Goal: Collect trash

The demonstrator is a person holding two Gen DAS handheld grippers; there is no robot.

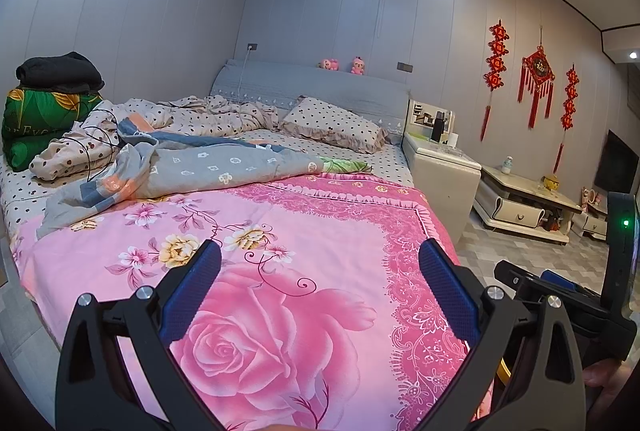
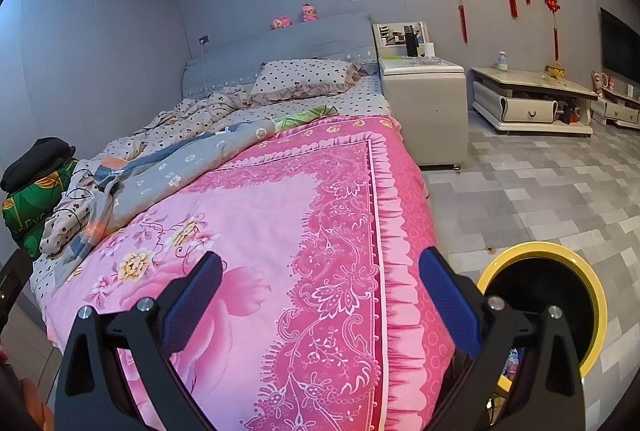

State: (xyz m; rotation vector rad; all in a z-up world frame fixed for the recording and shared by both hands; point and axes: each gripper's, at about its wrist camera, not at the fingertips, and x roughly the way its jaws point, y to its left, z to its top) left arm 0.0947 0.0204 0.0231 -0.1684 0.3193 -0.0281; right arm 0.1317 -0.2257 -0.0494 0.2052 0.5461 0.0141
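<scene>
My left gripper [image 1: 320,263] is open and empty above the pink floral bedspread [image 1: 280,251] at the foot of the bed. My right gripper [image 2: 320,271] is open and empty over the bed's right edge [image 2: 400,231]. A yellow-rimmed trash bin [image 2: 576,271] with a dark inside stands on the floor just right of the right gripper; something colourful [image 2: 514,361] shows low in it. The right gripper's body also shows in the left wrist view [image 1: 560,295]. No loose trash is plainly visible on the bed.
A rumpled grey quilt [image 1: 192,167], dotted bedding and a pillow [image 1: 336,125] lie further up the bed. Folded green and black blankets [image 1: 44,103] sit at far left. A bedside cabinet [image 2: 424,99], a low TV stand [image 2: 532,99] and grey tiled floor [image 2: 540,191] lie right.
</scene>
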